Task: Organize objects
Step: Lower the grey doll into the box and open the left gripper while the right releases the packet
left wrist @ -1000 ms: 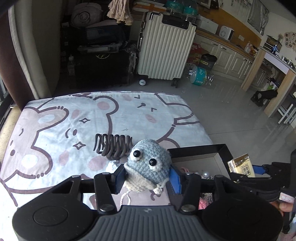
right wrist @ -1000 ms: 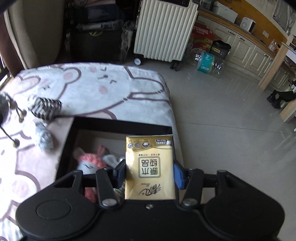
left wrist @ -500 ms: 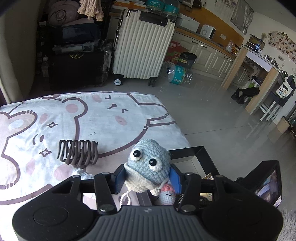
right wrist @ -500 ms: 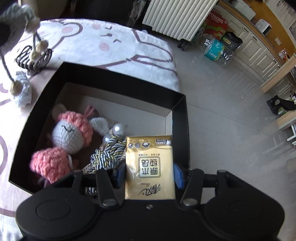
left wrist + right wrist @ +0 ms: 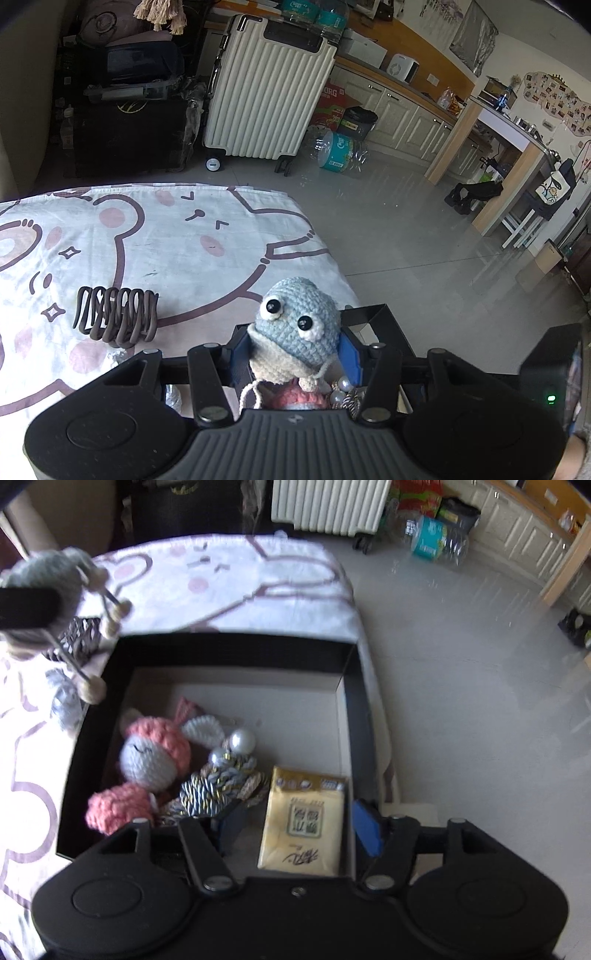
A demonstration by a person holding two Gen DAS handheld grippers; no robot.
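Right wrist: tissue pack (image 5: 303, 819) lies flat, lengthwise.

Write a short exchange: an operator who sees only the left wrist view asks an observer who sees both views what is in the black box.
Operator: My left gripper holds the blue doll. Has the right gripper let go?
Observer: Its jaws have just been opening; the tissue pack lies between them, pads clear of it.
Operator: Where in the box?
Observer: Flat in the near right corner.
Operator: Any room for my doll?
Observer: The far half of the floor is bare; a pink doll and a braided cord fill the near left.
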